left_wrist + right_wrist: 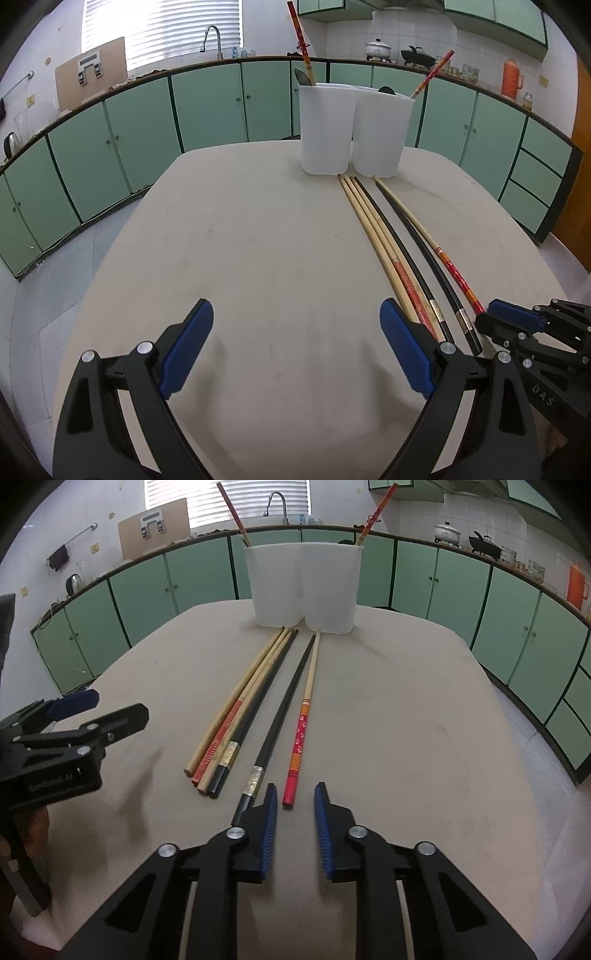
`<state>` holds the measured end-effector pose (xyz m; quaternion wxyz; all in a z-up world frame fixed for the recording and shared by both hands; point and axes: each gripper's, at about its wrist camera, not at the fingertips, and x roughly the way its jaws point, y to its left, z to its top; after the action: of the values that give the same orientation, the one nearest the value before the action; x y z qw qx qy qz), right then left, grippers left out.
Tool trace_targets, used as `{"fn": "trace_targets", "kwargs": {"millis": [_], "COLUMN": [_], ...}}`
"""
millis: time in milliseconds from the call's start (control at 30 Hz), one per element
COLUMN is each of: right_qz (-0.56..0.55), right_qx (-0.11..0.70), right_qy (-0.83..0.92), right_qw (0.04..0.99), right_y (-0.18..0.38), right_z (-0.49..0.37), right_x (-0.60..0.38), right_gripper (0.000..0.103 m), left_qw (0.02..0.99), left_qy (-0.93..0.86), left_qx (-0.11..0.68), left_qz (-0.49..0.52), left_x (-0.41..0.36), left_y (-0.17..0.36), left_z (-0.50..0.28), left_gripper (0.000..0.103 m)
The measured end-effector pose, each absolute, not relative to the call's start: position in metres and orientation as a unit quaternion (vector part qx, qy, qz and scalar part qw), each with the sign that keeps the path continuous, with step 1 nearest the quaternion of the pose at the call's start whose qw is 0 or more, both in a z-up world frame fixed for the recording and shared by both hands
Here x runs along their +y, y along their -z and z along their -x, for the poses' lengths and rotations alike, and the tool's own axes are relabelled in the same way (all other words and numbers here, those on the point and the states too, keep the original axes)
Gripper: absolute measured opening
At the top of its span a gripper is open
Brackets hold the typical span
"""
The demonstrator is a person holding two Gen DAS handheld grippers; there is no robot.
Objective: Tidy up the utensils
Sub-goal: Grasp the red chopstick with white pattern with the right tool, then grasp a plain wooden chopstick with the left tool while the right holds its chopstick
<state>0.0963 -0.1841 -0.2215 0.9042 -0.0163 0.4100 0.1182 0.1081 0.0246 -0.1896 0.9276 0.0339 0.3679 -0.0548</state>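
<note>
**Chopsticks laid out before the white holder**

From the right wrist we see what the left view hides: the butt ends of four bunched chopsticks (236,720), a separate black chopstick (284,709) and the red-patterned chopstick (306,716), all fanning back from the white holder (303,587). Our right gripper (295,794) sits narrowed, nothing between its pads, just behind the red butt end. The left view shows our left gripper (295,325) spread wide and empty, with bare table (240,221) left of the holder. Two chopsticks stand inside the holder.
</note>
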Motion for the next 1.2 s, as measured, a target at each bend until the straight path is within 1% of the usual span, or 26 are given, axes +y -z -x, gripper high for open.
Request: {"fn": "trace_targets", "kwargs": {"millis": [67, 333, 433, 500, 967, 1200], "right_qz": [0.012, -0.010, -0.018, -0.020, -0.023, -0.024], "right_qx": [0.411, 0.413, 0.412, 0.412, 0.410, 0.410], "right_qy": [-0.118, -0.097, -0.095, -0.095, -0.099, -0.100], "right_qw": [0.904, 0.905, 0.906, 0.906, 0.906, 0.906], "right_y": [0.222, 0.222, 0.222, 0.223, 0.224, 0.224], "right_z": [-0.098, -0.095, -0.096, -0.097, -0.096, -0.097], "right_x": [-0.185, -0.205, -0.211, -0.213, -0.212, -0.212], "right_gripper": [0.007, 0.006, 0.006, 0.006, 0.006, 0.006], "left_qw": [0.927, 0.916, 0.906, 0.902, 0.890, 0.894], "left_qy": [0.057, 0.100, 0.121, 0.125, 0.114, 0.080], "left_qx": [0.368, 0.387, 0.404, 0.412, 0.438, 0.439], "left_qz": [-0.035, -0.030, -0.030, -0.033, -0.054, -0.044], "left_x": [0.023, 0.012, 0.004, 0.000, -0.018, 0.001], "left_y": [0.190, 0.193, 0.200, 0.204, 0.214, 0.212], "left_z": [-0.108, -0.107, -0.107, -0.108, -0.119, -0.117], "left_gripper": [0.089, 0.088, 0.086, 0.085, 0.083, 0.076]}}
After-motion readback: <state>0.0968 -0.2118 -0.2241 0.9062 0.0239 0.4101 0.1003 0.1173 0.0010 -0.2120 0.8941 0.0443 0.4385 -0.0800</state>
